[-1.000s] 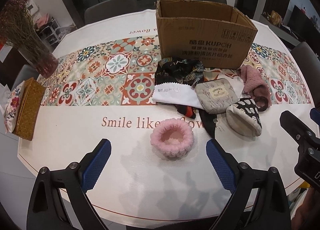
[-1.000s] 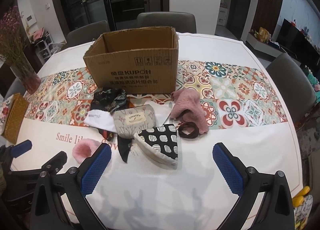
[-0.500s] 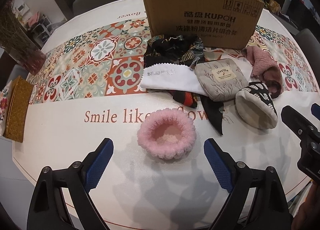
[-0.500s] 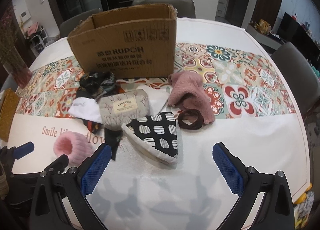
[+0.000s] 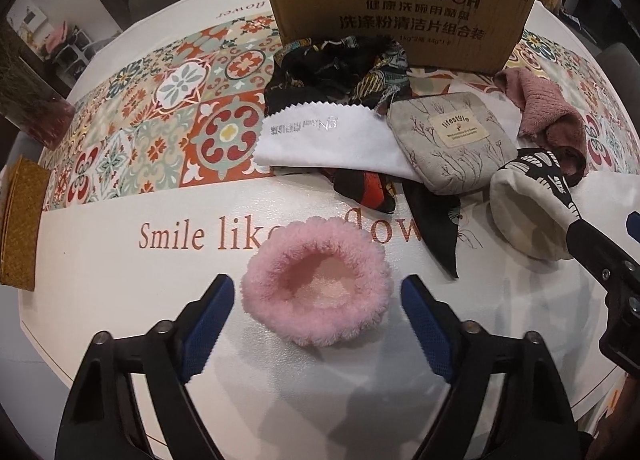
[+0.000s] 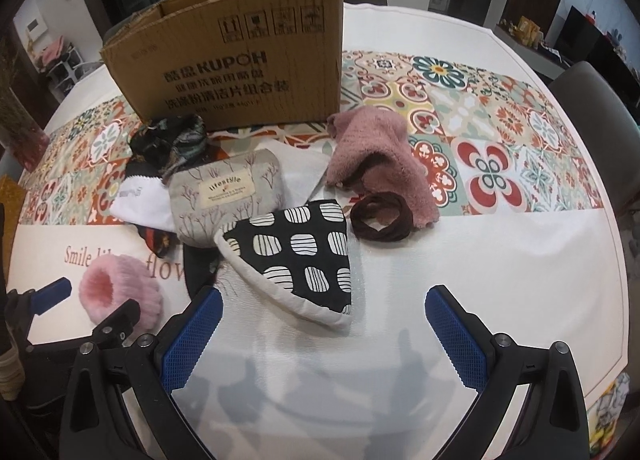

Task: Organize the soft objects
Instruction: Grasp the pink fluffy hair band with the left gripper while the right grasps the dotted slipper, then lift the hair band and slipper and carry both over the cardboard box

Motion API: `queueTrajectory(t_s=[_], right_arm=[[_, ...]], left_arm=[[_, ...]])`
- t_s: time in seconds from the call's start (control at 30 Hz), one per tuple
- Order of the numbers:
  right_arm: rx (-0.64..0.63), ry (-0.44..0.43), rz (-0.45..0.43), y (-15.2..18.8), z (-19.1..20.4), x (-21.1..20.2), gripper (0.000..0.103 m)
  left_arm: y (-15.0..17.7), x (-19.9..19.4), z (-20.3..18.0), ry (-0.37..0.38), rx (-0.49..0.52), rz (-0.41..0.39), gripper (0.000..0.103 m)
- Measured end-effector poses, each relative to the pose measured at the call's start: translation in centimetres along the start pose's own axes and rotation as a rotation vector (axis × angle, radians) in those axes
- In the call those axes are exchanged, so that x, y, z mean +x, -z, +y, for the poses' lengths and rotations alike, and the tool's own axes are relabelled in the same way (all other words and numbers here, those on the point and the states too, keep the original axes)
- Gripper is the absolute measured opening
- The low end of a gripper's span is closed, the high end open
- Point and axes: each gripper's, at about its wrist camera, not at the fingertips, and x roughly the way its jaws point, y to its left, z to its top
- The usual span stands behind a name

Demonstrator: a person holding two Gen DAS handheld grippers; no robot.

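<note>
1. Straddling the fluffy pink scrunchie on the white tablecloth, the left gripper is spread wide, touching nothing.
2. The right gripper, likewise released, hovers near the spotted pouch.

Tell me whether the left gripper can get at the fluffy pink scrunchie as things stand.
Probably yes. The left gripper is open, its fingers flanking the fluffy pink scrunchie, which sits alone on bare tablecloth with nothing in between.
</note>
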Motion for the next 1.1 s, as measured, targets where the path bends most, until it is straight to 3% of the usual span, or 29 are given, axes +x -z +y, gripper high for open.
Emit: queueTrajectory(t_s=[0.07, 0.3, 0.4, 0.47, 0.57, 0.63, 0.73, 0.8, 1.1], right_arm=[[-0.002, -0.003, 0.008, -0.1, 0.0, 0.3, 0.102], [-0.014, -0.032, 0.048, -0.5, 0.6, 1.9, 0.102], [-0.009, -0.045, 0.067, -0.6, 0.7, 2.8, 0.102], [-0.010, -0.048, 0.077, -0.7, 0.7, 3.3, 0.098], [-0.014, -0.039, 0.104, -0.8, 0.8, 4.3, 0.078], [-0.026, -0.032, 0.127, -0.8, 0.9, 4.8, 0.040], [-0.018, -0.042, 0.138, -0.7, 0.7, 5.1, 0.024], [-0.020, -0.049, 0.126, -0.7, 0.7, 4.9, 0.017], [-0.021, -0.083, 0.080, -0.8, 1.3, 3.0, 0.014]], left_arm=[[-0.1, 0.3, 0.0, -0.002, 0.004, 0.005, 0.070], [-0.3, 0.9, 0.2, -0.005, 0.002, -0.001, 0.060], [-0.3, 1.0, 0.3, -0.013, 0.003, -0.007, 0.043], [-0.5, 1.0, 0.4, -0.014, 0.003, -0.008, 0.026], [-0.6, 1.2, 0.5, -0.011, 0.003, -0.008, 0.023], [-0.6, 1.2, 0.6, -0.009, 0.005, -0.008, 0.023], [-0.7, 1.2, 0.7, -0.003, 0.000, -0.010, 0.021], [-0.7, 1.1, 0.7, 0.002, -0.003, -0.009, 0.020], [-0.5, -0.2, 0.8, 0.010, -0.010, -0.032, 0.017]])
